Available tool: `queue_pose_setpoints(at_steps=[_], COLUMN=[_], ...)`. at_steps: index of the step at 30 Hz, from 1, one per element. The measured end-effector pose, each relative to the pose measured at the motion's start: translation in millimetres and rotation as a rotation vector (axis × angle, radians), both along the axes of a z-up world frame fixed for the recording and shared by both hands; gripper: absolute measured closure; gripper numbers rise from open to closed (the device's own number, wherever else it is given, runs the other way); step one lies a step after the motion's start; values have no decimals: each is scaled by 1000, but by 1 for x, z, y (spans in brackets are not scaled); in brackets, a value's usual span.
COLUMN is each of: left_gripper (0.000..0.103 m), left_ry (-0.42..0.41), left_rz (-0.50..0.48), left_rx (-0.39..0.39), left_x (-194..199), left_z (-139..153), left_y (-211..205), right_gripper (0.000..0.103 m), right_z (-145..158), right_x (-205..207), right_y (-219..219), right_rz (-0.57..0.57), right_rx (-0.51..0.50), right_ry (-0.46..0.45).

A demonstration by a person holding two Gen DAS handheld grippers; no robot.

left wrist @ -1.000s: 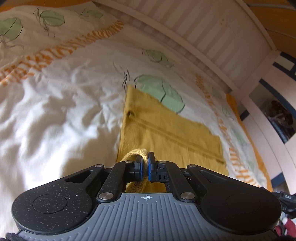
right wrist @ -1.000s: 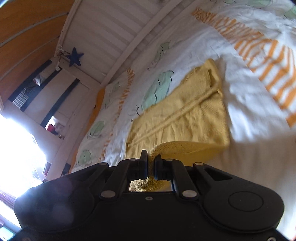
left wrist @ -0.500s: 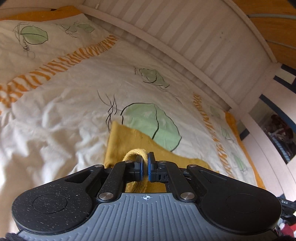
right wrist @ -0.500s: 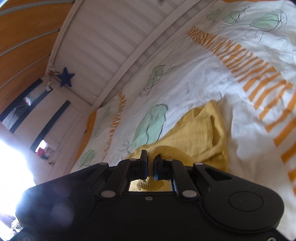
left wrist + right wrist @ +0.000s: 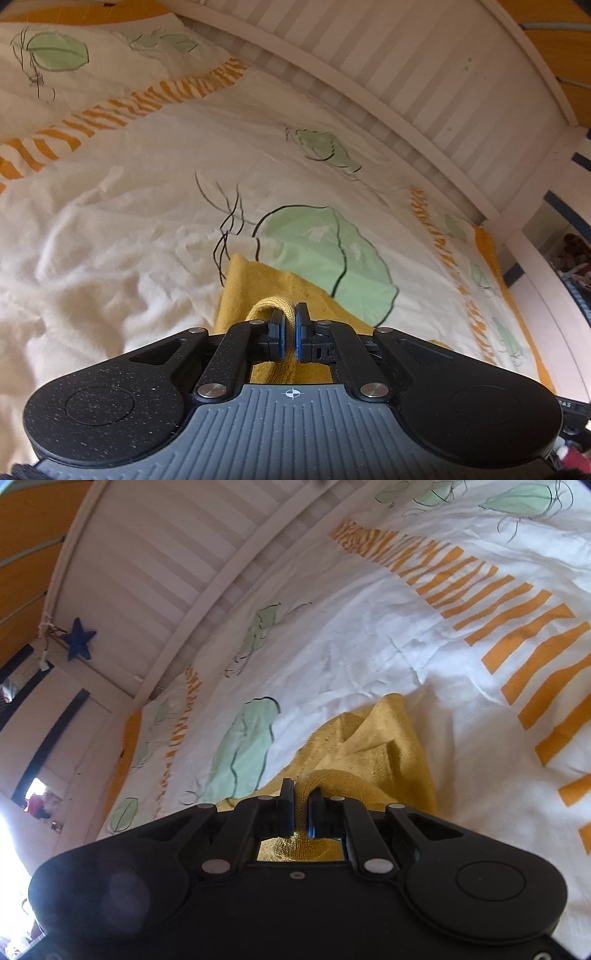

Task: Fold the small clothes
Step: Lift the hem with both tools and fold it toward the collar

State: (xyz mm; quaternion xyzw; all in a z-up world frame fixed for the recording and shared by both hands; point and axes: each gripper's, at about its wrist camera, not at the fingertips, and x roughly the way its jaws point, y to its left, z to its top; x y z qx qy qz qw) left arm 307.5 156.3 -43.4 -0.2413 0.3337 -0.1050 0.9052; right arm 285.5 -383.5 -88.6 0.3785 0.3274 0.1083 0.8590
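- Duvet (image 5: 110, 229): white cover printed with green leaves and orange stripes, rumpled, spread over the bed; it is the working surface in both views.
- Left claw (image 5: 289, 325): jaws closed on a doubled-over hem of the yellow garment (image 5: 240, 291), the knit looping up over the pads and hanging down between them.
- Yellow garment, left view: a small knitted piece lying on the duvet just ahead of the claw, its far corner touching the big green leaf print (image 5: 325, 254). Most of it is hidden under the tool.
- Bed rail (image 5: 388, 62): white slatted side board along the far edge of the bed, well apart from the work.
- Right claw (image 5: 302, 806): jaws closed on another bunched edge of the same yellow garment (image 5: 373, 738), cloth filling the gap between the pads.
- Yellow garment, right view: part already lies in layers with a raised crease, resting on the duvet between a green leaf print and the orange stripes.
- Blue star (image 5: 78, 643): ornament hung at the corner post, unrelated to the task.
- Step in hand, as judged: one fold in progress, both claws carrying a held edge across the body of the garment toward its far side.
- Next move, as judged: bring both held corners down level onto the lower layer, edges matched, cloth kept taut between the claws, then let go; uneven lowering would likely leave a skewed or bunched fold.
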Motion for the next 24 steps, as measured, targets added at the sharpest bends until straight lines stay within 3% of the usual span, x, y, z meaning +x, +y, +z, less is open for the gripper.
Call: queue_pose_setpoints(at_steps=[7, 24], left_gripper=[99, 99], left_ry=[14, 56], left_rz=[10, 57], left_rx=[64, 16], left_x=[20, 44], left_z=[-16, -38], left_y=[-4, -5], right_gripper=[83, 83], right_z=[-19, -42], right_x=[18, 37], right_y=[0, -8], right_rz=[9, -10], right_rx=[-22, 3], right_ry=[-7, 12])
